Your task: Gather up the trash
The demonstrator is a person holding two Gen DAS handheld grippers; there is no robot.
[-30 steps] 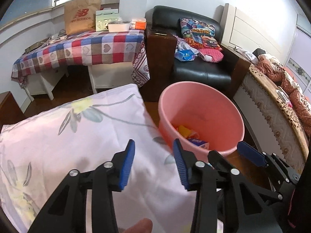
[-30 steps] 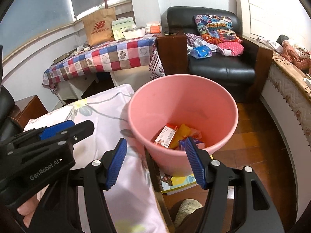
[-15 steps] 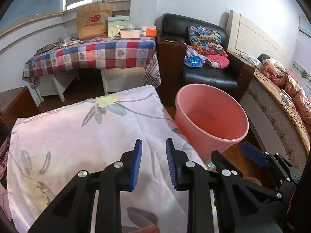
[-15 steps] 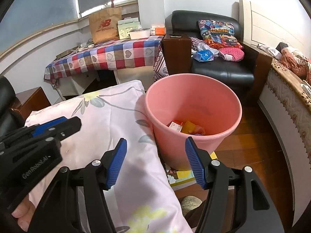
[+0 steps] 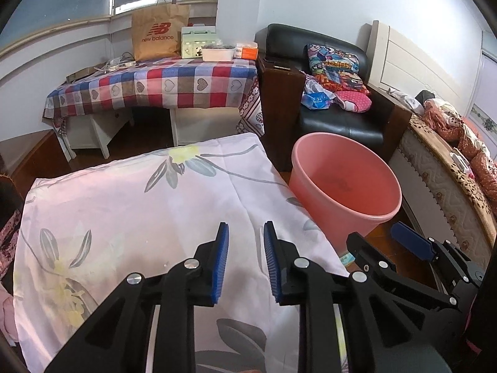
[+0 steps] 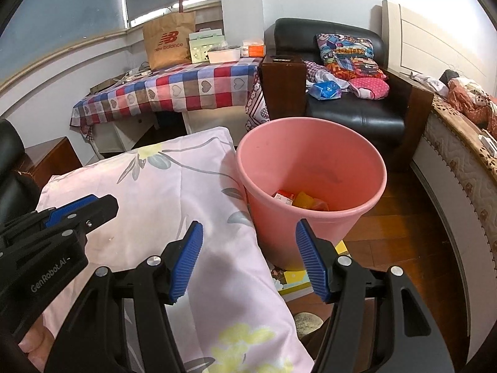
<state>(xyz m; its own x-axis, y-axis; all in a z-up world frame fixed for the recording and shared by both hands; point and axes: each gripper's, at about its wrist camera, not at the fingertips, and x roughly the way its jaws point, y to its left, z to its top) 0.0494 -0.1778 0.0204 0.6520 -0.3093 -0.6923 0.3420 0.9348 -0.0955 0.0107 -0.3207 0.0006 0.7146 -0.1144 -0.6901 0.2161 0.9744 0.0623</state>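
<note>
A pink bucket stands on the wooden floor beside a table under a pale floral cloth; it also shows in the left wrist view. Trash packets, red and orange, lie at its bottom. My left gripper hovers over the cloth, left of the bucket, empty, its jaws a narrow gap apart. My right gripper is open and empty, just in front of the bucket's near wall.
A checked-cloth table with a paper bag stands at the back. A black armchair with cushions is behind the bucket. A bed edge runs along the right. Books or leaflets lie under the bucket.
Both grippers have pulled back and up from the bucket. The left gripper's jaws have narrowed from wide open to a small gap. The right gripper stays open.
</note>
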